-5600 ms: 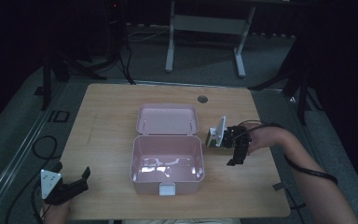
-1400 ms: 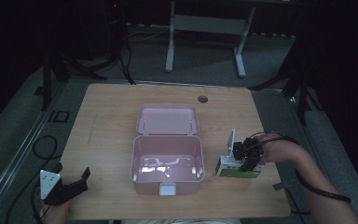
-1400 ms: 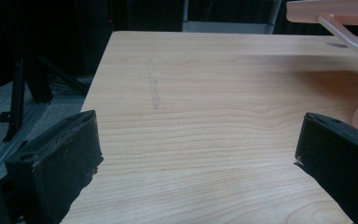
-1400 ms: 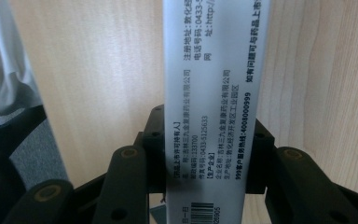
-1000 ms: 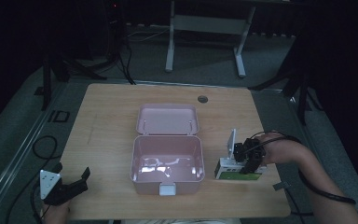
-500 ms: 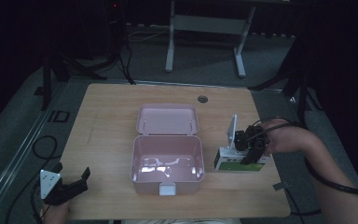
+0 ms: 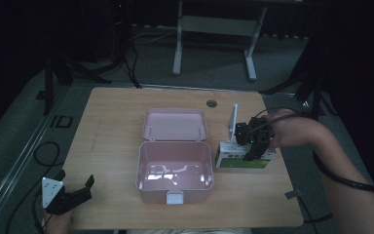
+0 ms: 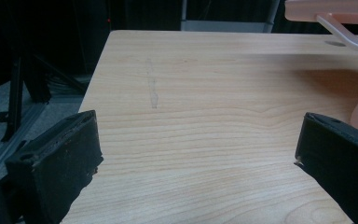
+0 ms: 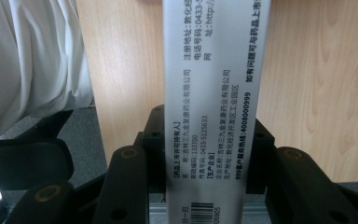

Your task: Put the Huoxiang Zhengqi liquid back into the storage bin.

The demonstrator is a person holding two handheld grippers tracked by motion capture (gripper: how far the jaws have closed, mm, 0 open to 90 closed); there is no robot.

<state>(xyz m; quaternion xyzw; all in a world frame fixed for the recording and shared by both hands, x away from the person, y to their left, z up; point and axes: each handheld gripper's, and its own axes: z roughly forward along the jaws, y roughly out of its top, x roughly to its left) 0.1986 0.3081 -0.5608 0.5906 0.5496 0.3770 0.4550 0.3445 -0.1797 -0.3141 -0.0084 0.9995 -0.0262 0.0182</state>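
high view: 1 pink box [image 7: 174, 170], lid open, mid table [image 7: 117, 117]; 1 white-green carton [image 7: 243, 158] just right of it, lying on the table; your right gripper [image 7: 250, 155] is on the carton.
left gripper view: your left gripper [image 8: 196, 154] has its jaws wide apart, holding nothing, over bare wood; pink box at right edge.
right gripper view: your 2 jaws are clamped on the carton's printed white side; barcode and text readable, white cloth [image 9: 28, 60] at left.

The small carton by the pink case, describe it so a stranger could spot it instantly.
On the wooden table, find the open pink case. Just right of it lies a white-and-green carton, clamped by the right gripper. It alone carries printed text and a barcode.
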